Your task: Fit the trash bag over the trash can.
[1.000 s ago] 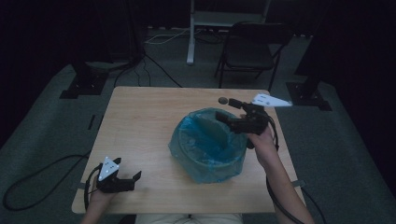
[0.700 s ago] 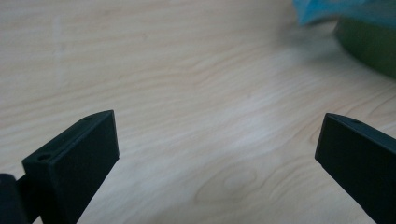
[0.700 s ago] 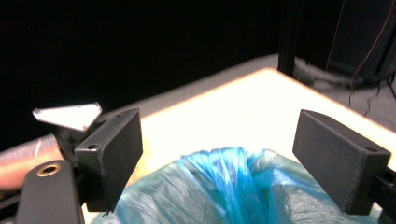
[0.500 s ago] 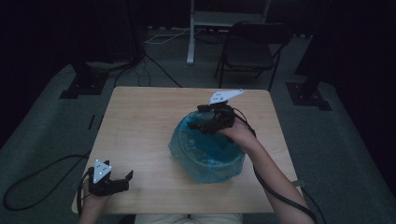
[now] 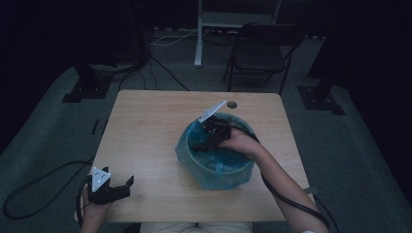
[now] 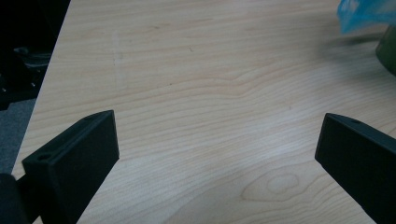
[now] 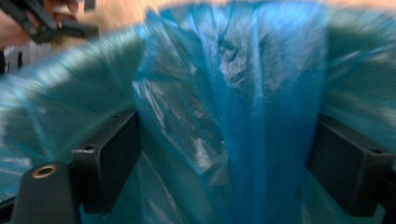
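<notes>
Our left gripper (image 5: 112, 187) rests at the tabletop's (image 5: 145, 126) near-left corner, fingers spread and empty. To the right, mid-table, our right gripper (image 5: 206, 138) dips into the bin (image 5: 214, 174), fingers parted around a fold of blue liner (image 7: 233, 102), not clenched. Closing carelessly could tear the thin plastic or drag it off the rim. The right gripper view shows that fold; the high view doesn't.

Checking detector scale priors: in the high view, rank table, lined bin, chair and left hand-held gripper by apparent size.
1. Light wooden table
2. Bin with blue plastic liner
3. Dark folding chair, about bin-sized, farther off, so unsure
4. Left hand-held gripper
</notes>
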{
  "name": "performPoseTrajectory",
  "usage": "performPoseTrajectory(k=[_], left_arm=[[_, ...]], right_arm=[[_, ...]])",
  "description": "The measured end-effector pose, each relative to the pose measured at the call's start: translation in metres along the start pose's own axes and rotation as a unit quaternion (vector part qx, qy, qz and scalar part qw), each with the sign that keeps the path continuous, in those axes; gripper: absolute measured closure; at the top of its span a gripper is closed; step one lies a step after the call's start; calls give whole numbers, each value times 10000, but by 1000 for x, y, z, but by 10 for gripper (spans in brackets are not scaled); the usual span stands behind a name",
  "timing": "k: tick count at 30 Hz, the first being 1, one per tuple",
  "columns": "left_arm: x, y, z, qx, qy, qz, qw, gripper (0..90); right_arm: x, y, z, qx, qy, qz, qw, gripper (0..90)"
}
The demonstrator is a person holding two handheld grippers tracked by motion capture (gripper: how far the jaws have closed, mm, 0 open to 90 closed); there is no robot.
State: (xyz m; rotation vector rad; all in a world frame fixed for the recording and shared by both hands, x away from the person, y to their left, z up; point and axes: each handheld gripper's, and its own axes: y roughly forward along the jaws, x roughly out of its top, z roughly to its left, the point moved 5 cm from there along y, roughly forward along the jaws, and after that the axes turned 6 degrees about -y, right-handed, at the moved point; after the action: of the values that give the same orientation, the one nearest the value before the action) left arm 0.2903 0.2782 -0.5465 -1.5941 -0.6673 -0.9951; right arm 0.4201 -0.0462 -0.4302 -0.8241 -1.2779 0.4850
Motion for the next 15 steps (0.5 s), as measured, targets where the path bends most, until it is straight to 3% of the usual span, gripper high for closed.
performPoseTrajectory(k=[4,9,12,13,15], left_arm=[[0,0,0,18,39,-28,10000,2],[0,0,0,65,29,-47,10000,2],[0,1,0,100,41,-32,9999,2],[-1,1,0,115,32,-17,9999,3],[-2,2,1,123,41,9,9999,2]], right_arm=[[-4,10,0,-5,-6,325,9995,125],[-11,23,-2,-70,106,832,9965,124],[-11,23,-4,-159,110,855,9962,123],[-9,20,-7,-303,132,772,9965,123],[-8,18,-8,-315,172,710,9968,123]])
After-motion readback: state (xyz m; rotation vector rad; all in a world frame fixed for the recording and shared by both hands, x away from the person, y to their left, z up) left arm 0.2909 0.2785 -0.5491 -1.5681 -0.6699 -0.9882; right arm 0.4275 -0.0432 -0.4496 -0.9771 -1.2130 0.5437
